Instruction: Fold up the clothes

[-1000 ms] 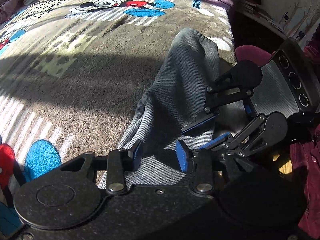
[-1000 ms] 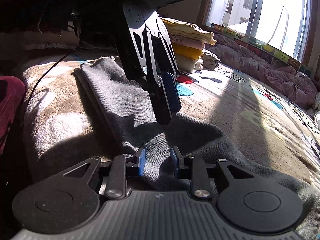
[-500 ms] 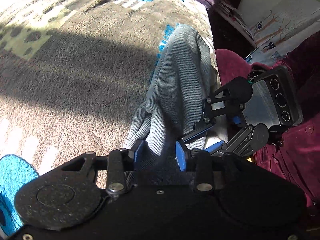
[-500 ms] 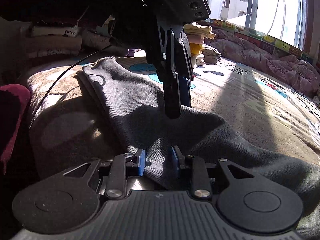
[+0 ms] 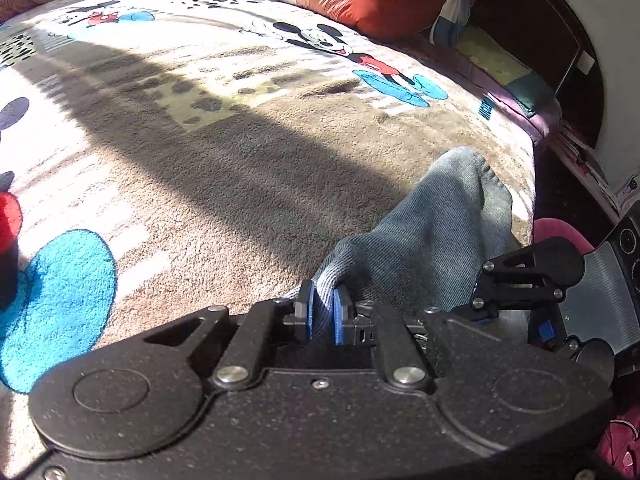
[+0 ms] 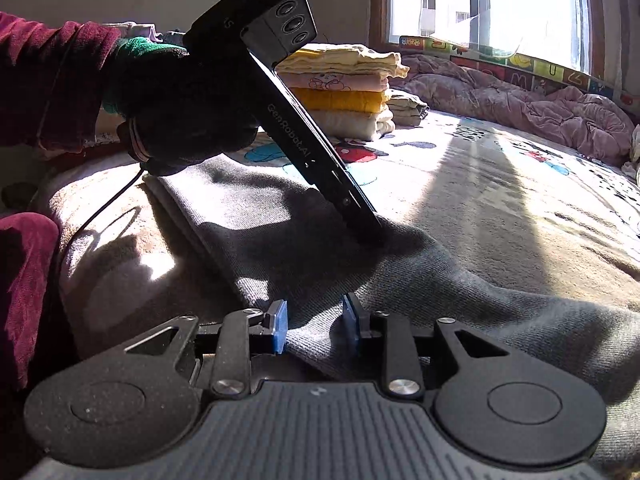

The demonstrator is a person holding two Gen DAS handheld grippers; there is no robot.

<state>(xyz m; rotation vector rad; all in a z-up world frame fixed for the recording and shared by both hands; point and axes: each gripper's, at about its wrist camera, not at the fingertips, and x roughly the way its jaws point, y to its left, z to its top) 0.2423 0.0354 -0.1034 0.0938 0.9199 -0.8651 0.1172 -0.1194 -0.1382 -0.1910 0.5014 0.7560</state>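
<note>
A grey ribbed garment lies as a long strip near the bed's right edge on a Mickey Mouse blanket. My left gripper is shut on a raised pinch of the grey cloth. In the right wrist view the garment runs across the bed, and the left gripper presses down into it. My right gripper is open with the garment's edge lying between its blue pads, not clamped. It also shows at the right of the left wrist view.
A stack of folded clothes stands at the back of the bed. A crumpled pink quilt lies under the window. A red pillow sits at the bed's far end. The bed edge drops off beside the garment.
My left gripper has closed on the grey cloth and its view has swung back across the bed. My right gripper stays open over the garment edge.
</note>
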